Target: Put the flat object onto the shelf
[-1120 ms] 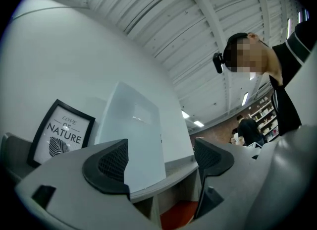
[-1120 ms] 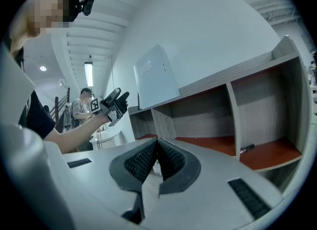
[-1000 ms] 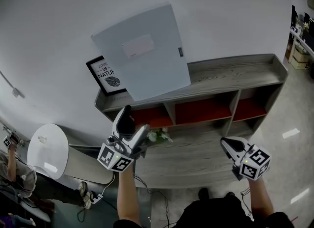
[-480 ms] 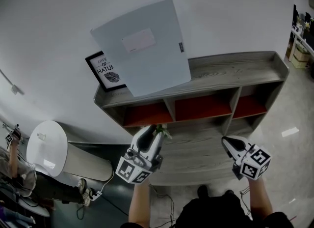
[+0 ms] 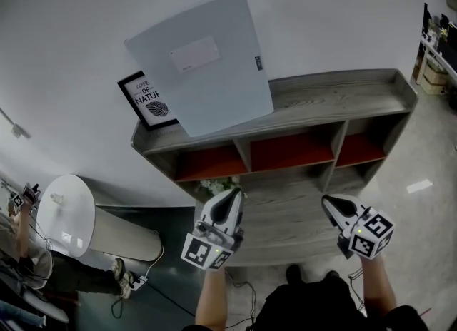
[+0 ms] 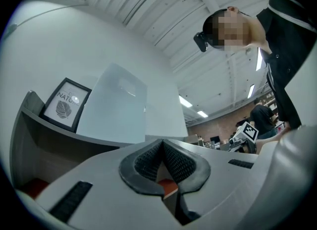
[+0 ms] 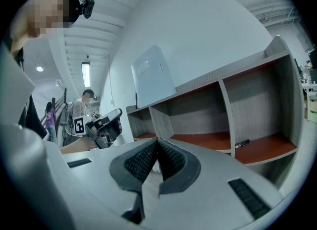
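White wall behind a grey shelf. Flat object stands on the shelf top, above and beyond the left gripper, its bottom edge on the wood. Its long axis runs up the wall, and it leans back with its face toward the grippers. Left gripper: jaws have just been closing, now clenched, nothing between. Right gripper: clenched, empty. Judgement: placement done, nothing evidently left.

Two claws are counted: the left claw and the right claw. One flat grey board is seen, with one framed picture at its nine o'clock. One shelf unit is counted, with three red-floored compartments and one dark pen.
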A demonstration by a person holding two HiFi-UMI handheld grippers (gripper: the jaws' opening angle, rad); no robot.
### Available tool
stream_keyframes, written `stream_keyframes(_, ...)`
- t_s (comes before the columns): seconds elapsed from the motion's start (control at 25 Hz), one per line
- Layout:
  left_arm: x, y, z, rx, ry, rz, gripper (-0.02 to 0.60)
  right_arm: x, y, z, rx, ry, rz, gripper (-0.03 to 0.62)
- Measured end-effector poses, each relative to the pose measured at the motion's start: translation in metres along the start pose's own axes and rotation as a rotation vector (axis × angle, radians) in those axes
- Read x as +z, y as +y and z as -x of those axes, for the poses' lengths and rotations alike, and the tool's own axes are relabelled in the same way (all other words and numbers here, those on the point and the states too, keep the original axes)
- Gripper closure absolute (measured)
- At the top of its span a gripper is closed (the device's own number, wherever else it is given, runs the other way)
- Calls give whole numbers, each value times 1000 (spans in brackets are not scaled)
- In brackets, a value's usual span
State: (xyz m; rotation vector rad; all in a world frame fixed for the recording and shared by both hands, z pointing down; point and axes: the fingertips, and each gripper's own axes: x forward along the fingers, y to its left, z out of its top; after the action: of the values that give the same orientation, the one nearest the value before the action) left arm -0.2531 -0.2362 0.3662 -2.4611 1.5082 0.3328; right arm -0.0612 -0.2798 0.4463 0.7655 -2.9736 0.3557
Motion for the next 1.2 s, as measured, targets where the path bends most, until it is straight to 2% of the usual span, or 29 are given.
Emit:
stream_keyframes(0.24,-15,-22,9,6,47,13,568,-4,7,11,-5,-7,17,582)
stream_keyframes(0.6,-42,-123,42,-38,115,100,569,-25,28,65,10,0,16,582)
stream_keyframes(0.84,-40,-192,63,-6,150,120,569,-38,46,123,24,4,7,582)
stream_keyframes(1.04,-49,-251,93,59,226,159,569,-54,76,171,58,-2,-10,582)
stream_keyframes(1.2,-49,-296,119,115,239,184,569,-68,99,203,94,1,19,582)
